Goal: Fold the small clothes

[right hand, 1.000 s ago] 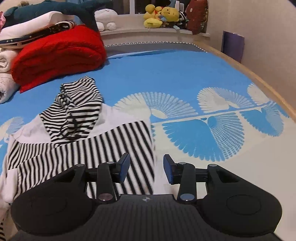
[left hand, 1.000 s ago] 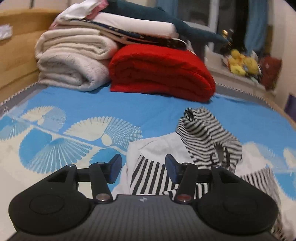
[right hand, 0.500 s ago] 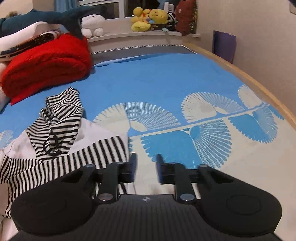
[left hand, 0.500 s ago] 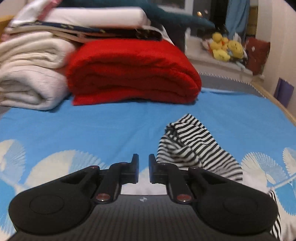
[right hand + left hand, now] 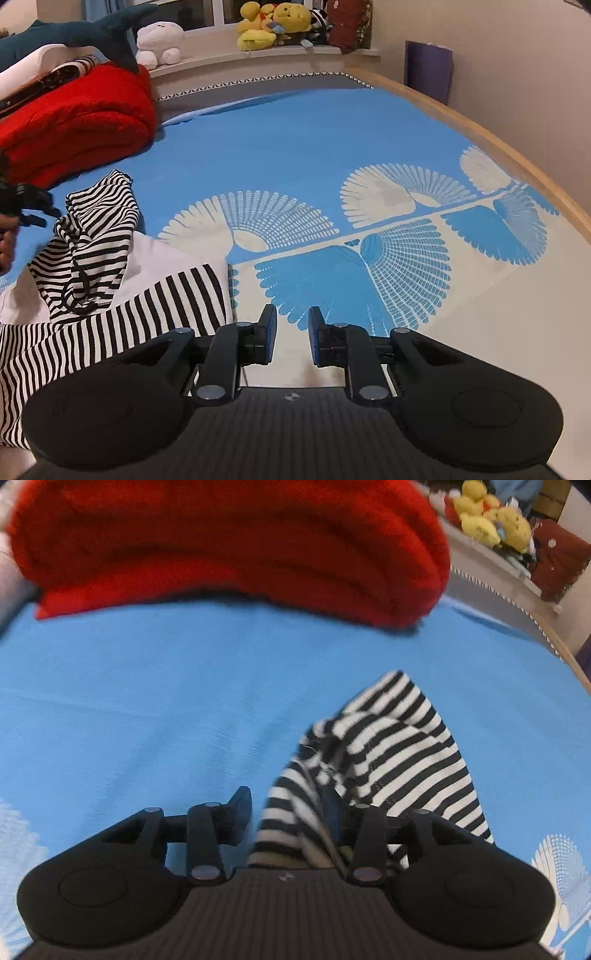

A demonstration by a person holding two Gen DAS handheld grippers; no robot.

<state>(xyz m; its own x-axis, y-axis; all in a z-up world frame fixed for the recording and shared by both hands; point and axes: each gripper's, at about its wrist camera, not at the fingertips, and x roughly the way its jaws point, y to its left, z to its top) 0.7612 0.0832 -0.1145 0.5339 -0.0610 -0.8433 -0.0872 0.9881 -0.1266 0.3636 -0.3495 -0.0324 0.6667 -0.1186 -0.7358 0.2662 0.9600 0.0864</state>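
- Left hand-held gripper (image 5: 288, 818): jaws part-way apart and just been opening; a fold of the striped hood (image 5: 373, 753) lies between them, covering most of the right finger, while the left finger (image 5: 240, 812) stands clear of the cloth, so no grip is made
- Right hand-held gripper (image 5: 291, 339): jaws narrowed to a small gap with nothing between them, having closed a moment ago; it hovers over the pale part of the bedspread (image 5: 295, 140), just beside the garment's hem
- Striped garment (image 5: 110, 321): a small black-and-white top with a white panel, lying crumpled on the bed at the left of the right wrist view; its hood (image 5: 92, 236) rests bunched on top of the body, and a dark drawstring loop shows on it
- Left gripper as seen from the right wrist view: a dark tip (image 5: 26, 203) at the left edge of the frame, beside the hood
- Bedspread: blue with white fan-shaped motifs, bordered by a wooden bed frame (image 5: 498, 144)
- Red blanket (image 5: 229, 546): folded, at the head of the bed, well apart from the garment
- Window ledge: yellow plush toys (image 5: 273, 24), 1 white plush (image 5: 159, 44) and a dark blue plush shark (image 5: 96, 29)
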